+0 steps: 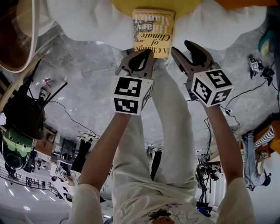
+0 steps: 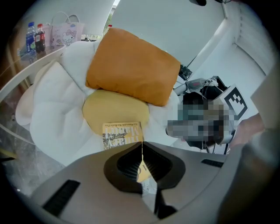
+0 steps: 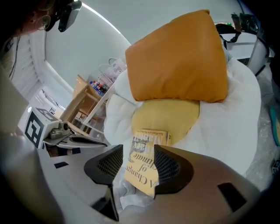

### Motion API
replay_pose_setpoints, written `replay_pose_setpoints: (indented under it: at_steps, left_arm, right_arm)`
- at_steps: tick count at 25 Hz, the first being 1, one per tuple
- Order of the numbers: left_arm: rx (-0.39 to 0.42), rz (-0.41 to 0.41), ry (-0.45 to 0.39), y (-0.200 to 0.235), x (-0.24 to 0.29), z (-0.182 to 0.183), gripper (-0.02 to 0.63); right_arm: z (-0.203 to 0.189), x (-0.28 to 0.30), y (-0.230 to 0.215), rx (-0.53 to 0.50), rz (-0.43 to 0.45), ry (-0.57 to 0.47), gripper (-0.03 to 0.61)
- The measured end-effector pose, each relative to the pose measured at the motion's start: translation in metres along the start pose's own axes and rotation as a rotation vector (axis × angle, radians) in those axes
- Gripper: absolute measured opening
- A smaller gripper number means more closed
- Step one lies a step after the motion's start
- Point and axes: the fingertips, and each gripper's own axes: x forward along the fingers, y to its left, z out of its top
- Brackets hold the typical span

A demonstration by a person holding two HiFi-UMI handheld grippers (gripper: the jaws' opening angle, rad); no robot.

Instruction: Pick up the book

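Book (image 1: 153, 33): lies across yellow cushion (image 1: 183, 5) and white seat pad (image 1: 87, 22). Left claw (image 1: 145, 53): jaws together, empty. Right claw (image 1: 185, 49): jaws apart, book ahead, untouched. Likely risk: soft padding yields, book slips

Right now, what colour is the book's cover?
The book is yellow with black lettering, clearest in the right gripper view.

The left hand-held gripper (image 1: 142, 55) and the right hand-held gripper (image 1: 183, 47) flank the book (image 1: 153, 31).
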Motion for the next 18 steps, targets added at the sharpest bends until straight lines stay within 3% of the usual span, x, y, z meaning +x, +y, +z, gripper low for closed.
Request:
replay_pose_setpoints:
  at_steps: [16, 18]
  left_arm:
    - [-0.018, 0.058, 0.008, 0.047, 0.064, -0.037, 0.008]
    - [-0.043, 0.055, 0.012, 0.052, 0.07, -0.041, 0.042]
  right_arm:
    - [-0.045, 0.081, -0.048, 0.004, 0.011, 0.07, 0.264]
    - [-0.049, 0.086, -0.053, 0.002, 0.009, 0.071, 0.268]
